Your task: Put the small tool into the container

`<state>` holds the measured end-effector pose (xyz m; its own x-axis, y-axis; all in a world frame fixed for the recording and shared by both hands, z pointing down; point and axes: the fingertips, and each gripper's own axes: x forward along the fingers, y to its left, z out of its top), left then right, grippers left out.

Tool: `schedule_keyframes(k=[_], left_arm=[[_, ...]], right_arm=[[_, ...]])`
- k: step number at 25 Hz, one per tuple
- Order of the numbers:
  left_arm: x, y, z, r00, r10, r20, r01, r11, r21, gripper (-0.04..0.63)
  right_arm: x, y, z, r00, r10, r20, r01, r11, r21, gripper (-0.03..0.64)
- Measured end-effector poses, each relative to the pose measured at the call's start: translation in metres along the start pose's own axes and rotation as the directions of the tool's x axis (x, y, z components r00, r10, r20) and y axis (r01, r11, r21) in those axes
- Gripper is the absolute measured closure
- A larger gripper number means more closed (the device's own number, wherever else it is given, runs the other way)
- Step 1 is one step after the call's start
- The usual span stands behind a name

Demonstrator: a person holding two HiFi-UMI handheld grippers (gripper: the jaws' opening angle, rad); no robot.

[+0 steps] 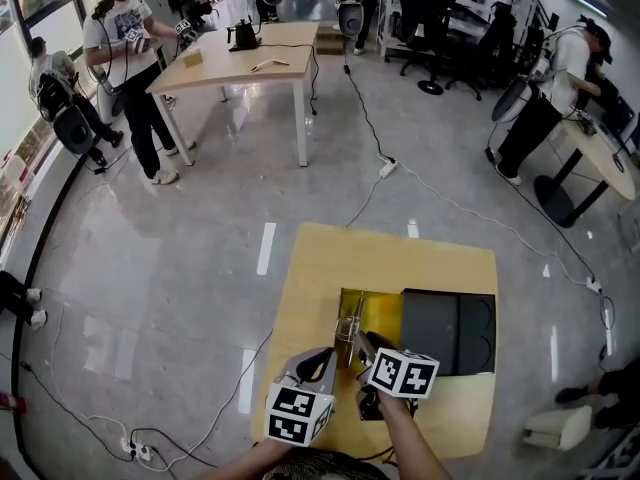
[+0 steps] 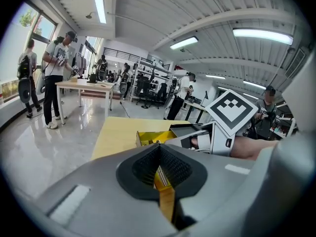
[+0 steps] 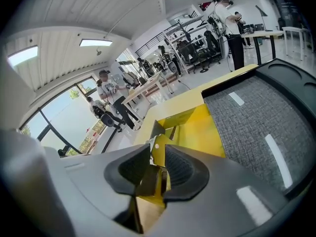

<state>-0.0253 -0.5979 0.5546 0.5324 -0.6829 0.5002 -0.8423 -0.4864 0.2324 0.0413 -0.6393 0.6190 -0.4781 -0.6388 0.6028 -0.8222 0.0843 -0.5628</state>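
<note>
A thin metal small tool [image 1: 349, 326] stands upright at the left edge of the yellow container [image 1: 385, 313] on the small wooden table [image 1: 330, 258]. My left gripper [image 1: 330, 356] comes in from the lower left. In the left gripper view its pads [image 2: 174, 167] close together on a thin silvery strip, with the yellow container [image 2: 148, 137] just beyond. My right gripper [image 1: 362, 346] sits right beside the tool. In the right gripper view the tool's grey tip [image 3: 154, 144] shows between the pads [image 3: 180, 167], which stand apart and do not press on it.
A black tray with a grey lining [image 1: 450, 328] joins the container's right side. Cables run over the floor around the table. Far back stand a long table [image 1: 250, 58] and several people, one by the left window and one at a desk on the right.
</note>
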Motion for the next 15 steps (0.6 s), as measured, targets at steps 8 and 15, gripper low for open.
schedule_keyframes(k=[8, 15], left_arm=[[-0.03, -0.036, -0.004, 0.999, -0.011, 0.033, 0.011, 1.0, 0.014, 0.584], [-0.058, -0.066, -0.001, 0.998, -0.02, 0.064, 0.017, 0.999, 0.048, 0.584]], right_arm=[[-0.047, 0.016, -0.018, 0.999, 0.031, 0.038, -0.028, 0.996, -0.08, 0.533], [-0.101, 0.037, -0.032, 0.993, 0.044, 0.111, -0.022, 0.981, -0.192, 0.586]])
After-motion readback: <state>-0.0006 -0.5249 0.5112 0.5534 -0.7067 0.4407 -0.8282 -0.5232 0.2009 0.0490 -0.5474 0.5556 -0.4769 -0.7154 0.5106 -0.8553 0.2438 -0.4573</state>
